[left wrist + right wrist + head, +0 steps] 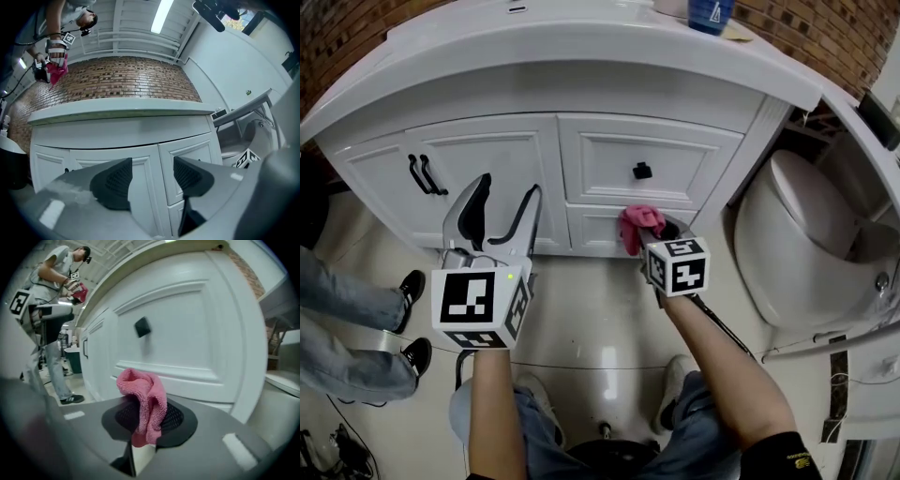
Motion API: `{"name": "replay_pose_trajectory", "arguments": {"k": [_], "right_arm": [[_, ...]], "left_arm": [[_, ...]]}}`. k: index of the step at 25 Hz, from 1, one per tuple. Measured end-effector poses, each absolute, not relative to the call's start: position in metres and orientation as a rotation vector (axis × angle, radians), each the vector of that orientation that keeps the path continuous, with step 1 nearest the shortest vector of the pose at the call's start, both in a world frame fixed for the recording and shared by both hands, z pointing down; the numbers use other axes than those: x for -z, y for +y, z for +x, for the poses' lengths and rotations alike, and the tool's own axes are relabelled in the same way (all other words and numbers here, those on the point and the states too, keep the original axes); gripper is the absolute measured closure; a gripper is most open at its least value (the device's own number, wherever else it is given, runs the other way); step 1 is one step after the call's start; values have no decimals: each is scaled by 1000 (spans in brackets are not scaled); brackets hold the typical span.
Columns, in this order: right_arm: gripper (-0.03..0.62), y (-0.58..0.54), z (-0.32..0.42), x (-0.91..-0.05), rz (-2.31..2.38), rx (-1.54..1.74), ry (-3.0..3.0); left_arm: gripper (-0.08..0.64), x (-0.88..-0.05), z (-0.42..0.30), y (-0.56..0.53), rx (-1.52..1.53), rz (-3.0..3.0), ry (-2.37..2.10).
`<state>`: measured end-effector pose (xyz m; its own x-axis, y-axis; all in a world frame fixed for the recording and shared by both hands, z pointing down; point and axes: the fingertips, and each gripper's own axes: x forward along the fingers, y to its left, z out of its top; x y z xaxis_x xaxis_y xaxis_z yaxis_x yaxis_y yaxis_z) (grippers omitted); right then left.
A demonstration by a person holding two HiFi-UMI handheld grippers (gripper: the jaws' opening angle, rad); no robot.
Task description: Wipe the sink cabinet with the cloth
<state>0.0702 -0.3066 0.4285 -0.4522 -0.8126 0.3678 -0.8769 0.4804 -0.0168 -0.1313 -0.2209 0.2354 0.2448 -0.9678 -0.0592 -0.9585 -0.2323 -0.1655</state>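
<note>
toilet (797,244) right of sink cabinet (487,159), a bystander's shoes (413,283) left.

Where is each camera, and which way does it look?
Head view: on the person's head, looking down at the cabinet; shows both forearms, left gripper, right gripper.
Left gripper view: on the left gripper, looking up at cabinet doors; its open fingers show.
Right gripper view: on the right gripper, facing the drawer; its fingers pinch the pink cloth.
Shared: head and right gripper views both show the cloth and black drawer knob.
</note>
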Motion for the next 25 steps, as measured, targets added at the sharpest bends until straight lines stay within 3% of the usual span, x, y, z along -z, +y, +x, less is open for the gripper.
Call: {"name": "replay_pose_trajectory", "arguments": {"k": [6,11,16,25], "right_arm": [[522,-297,-74,-447,1137,-334,-2561],[521,-298,-107,-448,1114,-405,-2609],[520,-315,-40,-457,1274,-481,-2510],[518,-322,156,-458,1645,-553,-2282]], "left_arm": [[285,-238,-143,-217,108,-2323,1855],[285,-237,-155,-213,151,-2298,1864],[285,-236,-153,-215,117,-2320,1864],[285,-231,-125,-219,52,-2375,1809]]}}
